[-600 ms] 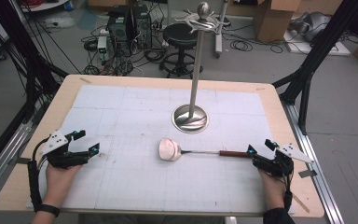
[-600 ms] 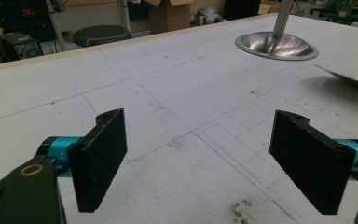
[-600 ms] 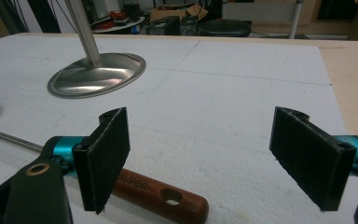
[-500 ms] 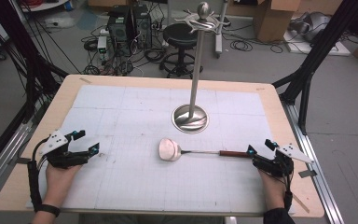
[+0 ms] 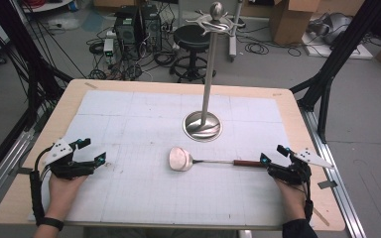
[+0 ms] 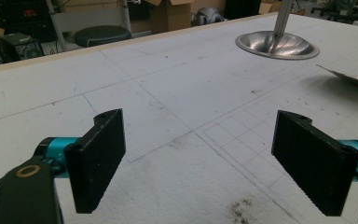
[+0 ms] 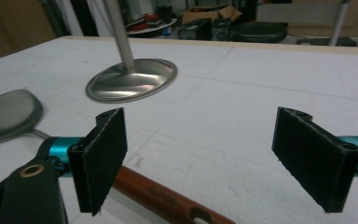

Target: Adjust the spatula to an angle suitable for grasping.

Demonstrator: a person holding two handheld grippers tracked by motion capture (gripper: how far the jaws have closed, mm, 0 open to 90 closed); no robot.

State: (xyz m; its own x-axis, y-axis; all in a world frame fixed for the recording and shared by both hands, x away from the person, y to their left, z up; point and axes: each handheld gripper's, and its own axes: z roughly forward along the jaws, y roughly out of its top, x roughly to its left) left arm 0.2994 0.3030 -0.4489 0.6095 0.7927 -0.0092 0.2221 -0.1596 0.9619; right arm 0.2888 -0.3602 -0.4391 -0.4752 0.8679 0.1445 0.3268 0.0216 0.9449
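Note:
A ladle (image 5: 181,159) with a pale round bowl, thin metal shaft and reddish-brown wooden handle (image 5: 248,162) lies flat on the white mat, handle pointing right. In the right gripper view the handle (image 7: 168,198) runs low between the jaws and the bowl (image 7: 9,114) lies far left. My right gripper (image 5: 273,156) (image 7: 200,158) is open at the handle's end, its pads apart from the wood. Behind the ladle stands a metal rack (image 5: 207,74) with a domed base (image 5: 203,125) (image 7: 130,80) (image 6: 277,45). My left gripper (image 5: 93,152) (image 6: 200,163) rests open at the near left, nothing between its jaws.
The wooden table (image 5: 64,106) carries a white gridded mat (image 5: 144,114). Black frame posts (image 5: 327,64) flank the table. Beyond the far edge are a black stool (image 5: 193,37), computer gear (image 5: 129,25), floor cables and cardboard boxes (image 5: 287,17).

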